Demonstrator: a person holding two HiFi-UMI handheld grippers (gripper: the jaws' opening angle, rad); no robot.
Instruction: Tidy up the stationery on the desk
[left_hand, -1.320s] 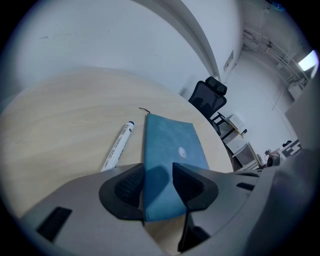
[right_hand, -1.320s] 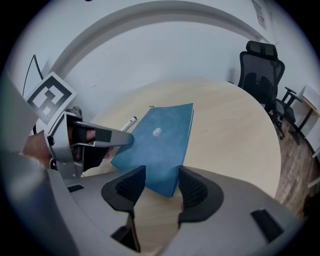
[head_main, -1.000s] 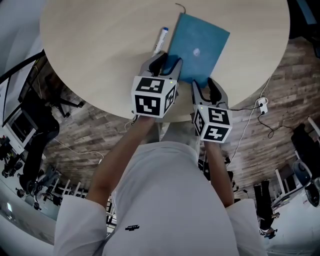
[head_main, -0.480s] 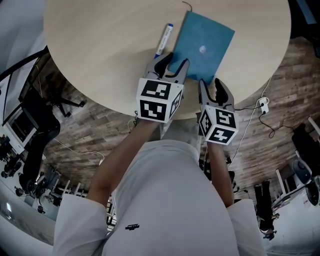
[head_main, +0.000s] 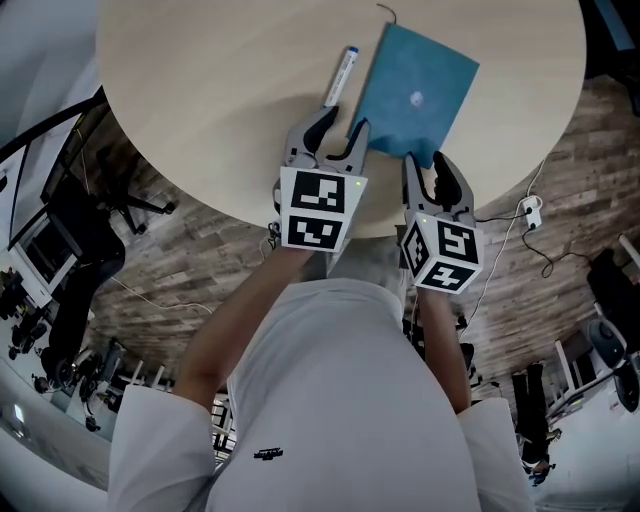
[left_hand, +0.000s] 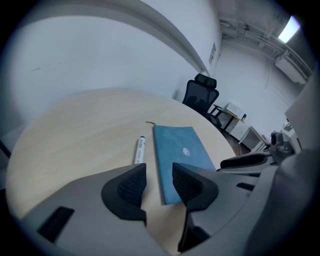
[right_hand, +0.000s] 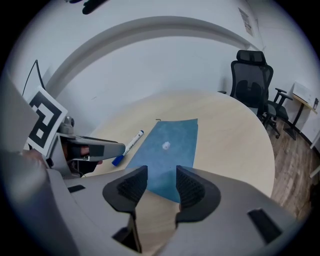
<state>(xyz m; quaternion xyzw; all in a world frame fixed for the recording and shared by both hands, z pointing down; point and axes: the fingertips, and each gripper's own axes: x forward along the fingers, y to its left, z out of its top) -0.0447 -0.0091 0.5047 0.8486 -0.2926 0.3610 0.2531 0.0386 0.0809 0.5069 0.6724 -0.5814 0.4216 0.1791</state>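
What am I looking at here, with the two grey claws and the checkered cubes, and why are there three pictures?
No robot here: a person holds a grasping tool in each hand; the marker cubes are part of them. The top-down picture comes from a camera on the person's head and shows the left tool and right tool at the near edge of a round wooden table. The other two come from cameras riding on each tool, looking along its jaws. On the table lie a blue notebook and, beside it, a marker pen. Both tools are open and hold nothing; the right tool's jaws have just been closing a little, with nothing between them.
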